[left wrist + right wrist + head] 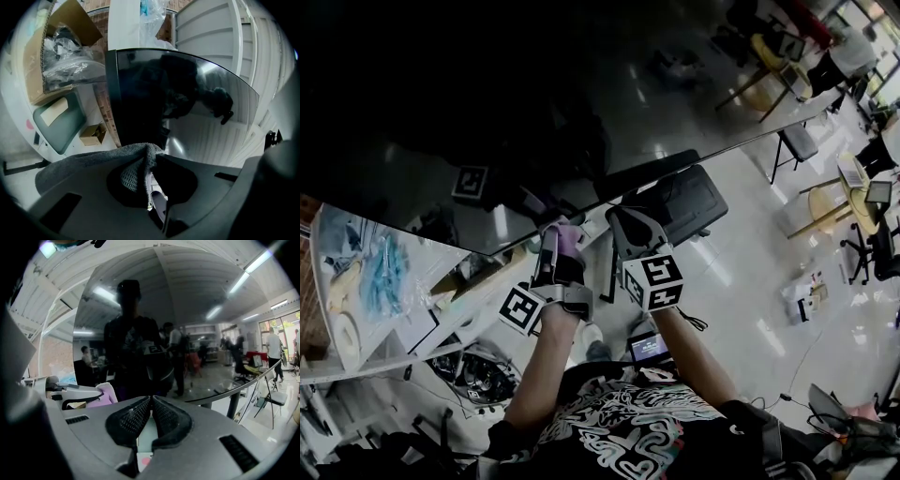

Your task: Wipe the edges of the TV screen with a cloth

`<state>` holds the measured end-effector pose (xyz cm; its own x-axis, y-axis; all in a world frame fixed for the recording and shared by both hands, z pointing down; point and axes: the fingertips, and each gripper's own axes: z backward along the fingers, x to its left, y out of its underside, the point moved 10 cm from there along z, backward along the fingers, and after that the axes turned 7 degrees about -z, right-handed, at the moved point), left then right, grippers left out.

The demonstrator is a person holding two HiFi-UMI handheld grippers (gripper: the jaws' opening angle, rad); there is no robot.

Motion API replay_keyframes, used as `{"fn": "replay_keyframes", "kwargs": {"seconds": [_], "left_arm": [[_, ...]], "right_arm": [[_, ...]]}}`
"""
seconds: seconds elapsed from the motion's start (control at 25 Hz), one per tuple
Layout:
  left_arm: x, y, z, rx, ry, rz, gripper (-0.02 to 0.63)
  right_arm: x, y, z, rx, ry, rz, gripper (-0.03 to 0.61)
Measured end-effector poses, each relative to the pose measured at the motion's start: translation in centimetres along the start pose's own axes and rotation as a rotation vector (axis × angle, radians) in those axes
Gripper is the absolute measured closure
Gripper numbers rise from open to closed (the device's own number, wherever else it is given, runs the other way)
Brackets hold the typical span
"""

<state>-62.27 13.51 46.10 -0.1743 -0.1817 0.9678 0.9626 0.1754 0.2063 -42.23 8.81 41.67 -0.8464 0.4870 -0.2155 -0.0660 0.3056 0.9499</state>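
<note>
Left tool: clenched on the cloth. A fold is pinched between your jaws, and the rest is draped over one jaw. The cloth sits at the lower edge of the TV screen. Right tool: your jaws are pressed together with nothing between them, just beside the left tool and near the same edge.

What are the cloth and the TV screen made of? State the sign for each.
The lilac-grey cloth looks like matt terry or microfibre: fuzzy nap, soft folds. The big black TV screen looks like glossy glass or hard plastic: it mirrors the room.
</note>
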Motion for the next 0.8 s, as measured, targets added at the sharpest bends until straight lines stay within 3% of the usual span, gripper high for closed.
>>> {"fn": "replay_keyframes", "kwargs": {"seconds": [0.8], "left_arm": [[-0.4,1.9,-1.8,0.039,-0.004,0.014,0.574]], "right_arm": [[-1.7,-0.6,-0.5,0.007,0.012,0.005,0.543]]}}
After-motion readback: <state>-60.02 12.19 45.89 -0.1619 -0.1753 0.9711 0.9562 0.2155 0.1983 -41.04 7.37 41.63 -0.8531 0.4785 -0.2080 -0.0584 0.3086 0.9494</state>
